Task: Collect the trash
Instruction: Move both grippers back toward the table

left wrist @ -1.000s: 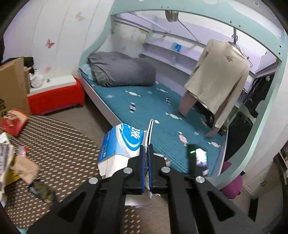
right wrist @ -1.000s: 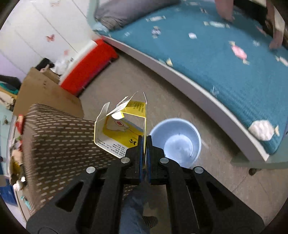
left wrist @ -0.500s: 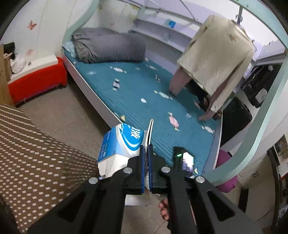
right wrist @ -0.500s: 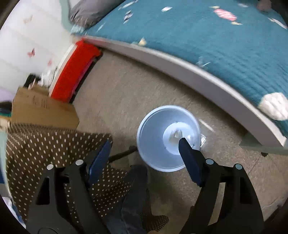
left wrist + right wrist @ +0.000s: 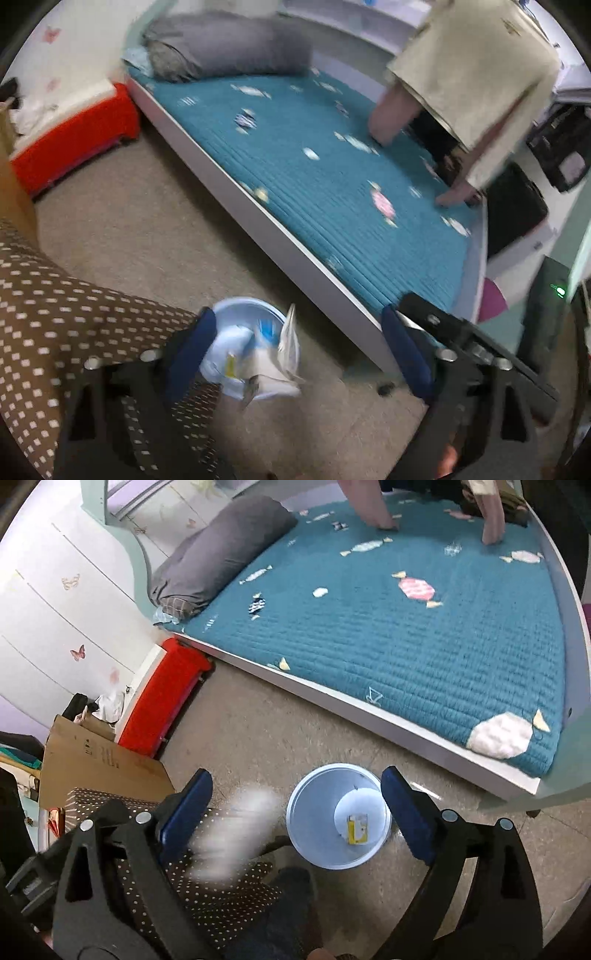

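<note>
Left gripper [image 5: 299, 343] wide, white-blue carton [image 5: 273, 354] dropping into round pale-blue bin [image 5: 221, 306] beneath | right gripper [image 5: 295, 812] wide, empty, we hover above bin [image 5: 306, 834] for a vertical release.

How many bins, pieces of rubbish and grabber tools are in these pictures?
bin: 1
rubbish: 2 (yellow box inside the bin; blue-and-white carton, blurred)
grabbers: 2 (left gripper, right gripper, both open)
Total: 5
</note>
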The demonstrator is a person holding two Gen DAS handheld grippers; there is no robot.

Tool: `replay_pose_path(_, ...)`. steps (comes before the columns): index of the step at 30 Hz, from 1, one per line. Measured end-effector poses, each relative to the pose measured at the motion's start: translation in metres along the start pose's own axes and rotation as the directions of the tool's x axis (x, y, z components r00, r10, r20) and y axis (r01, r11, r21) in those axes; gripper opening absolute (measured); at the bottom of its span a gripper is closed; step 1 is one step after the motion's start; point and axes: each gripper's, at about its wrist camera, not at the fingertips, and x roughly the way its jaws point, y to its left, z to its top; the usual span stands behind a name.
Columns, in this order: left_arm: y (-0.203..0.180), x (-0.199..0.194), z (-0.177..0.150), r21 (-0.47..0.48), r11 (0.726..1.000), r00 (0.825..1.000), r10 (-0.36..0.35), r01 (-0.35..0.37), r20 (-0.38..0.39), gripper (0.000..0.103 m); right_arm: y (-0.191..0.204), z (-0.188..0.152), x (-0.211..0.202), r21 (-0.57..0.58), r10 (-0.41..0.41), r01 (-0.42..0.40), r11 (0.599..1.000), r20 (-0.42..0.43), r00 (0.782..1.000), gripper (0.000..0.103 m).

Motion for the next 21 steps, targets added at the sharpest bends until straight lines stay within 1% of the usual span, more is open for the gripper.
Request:
replay_pose_path(3, 0.003, -0.009, -0.001, -0.018, 1.000, 1.000, 0.021, -0.021, 0.002, 0.089, 0.005, -0.002, -0.004, -0.010, -0.002, 0.002, 1.000, 0.003, 1.000, 0.094)
replay_pose_path(5, 0.005, -0.022, -0.002, -0.016, 0.999, 0.999, 0.033, -0.033, 0.031, 0.089, 0.010, -0.007, -0.008, -0.022, -0.005, 0.006, 1.000, 0.010, 1.000, 0.097)
replay_pose_path(9, 0.005, -0.047, -0.008, 0.005, 0.997, 0.993, 0.073, -0.074, 0.088, 0.091, 0.026, -0.013, -0.018, -0.057, -0.040, 0.042, 0.997, 0.031, 0.999, 0.097)
replay_pose_path(12, 0.004, -0.067, -0.012, 0.012, 0.996, 0.988, 0.088, -0.091, 0.125, 0.092, 0.039, -0.016, -0.030, -0.083, -0.045, 0.050, 0.995, 0.062, 0.997, 0.097)
replay_pose_path(16, 0.003, -0.091, -0.018, 0.016, 0.995, 0.982, 0.090, -0.094, 0.167, 0.092, 0.060, -0.020, -0.050, -0.144, -0.053, 0.069, 0.987, 0.112, 0.992, 0.097)
replay_pose_path(21, 0.005, -0.126, -0.028, 0.019, 0.995, 0.970, 0.096, -0.102, 0.222, 0.093, 0.086, -0.026, -0.077, -0.192, -0.027, 0.056, 0.980, 0.150, 0.988, 0.097)
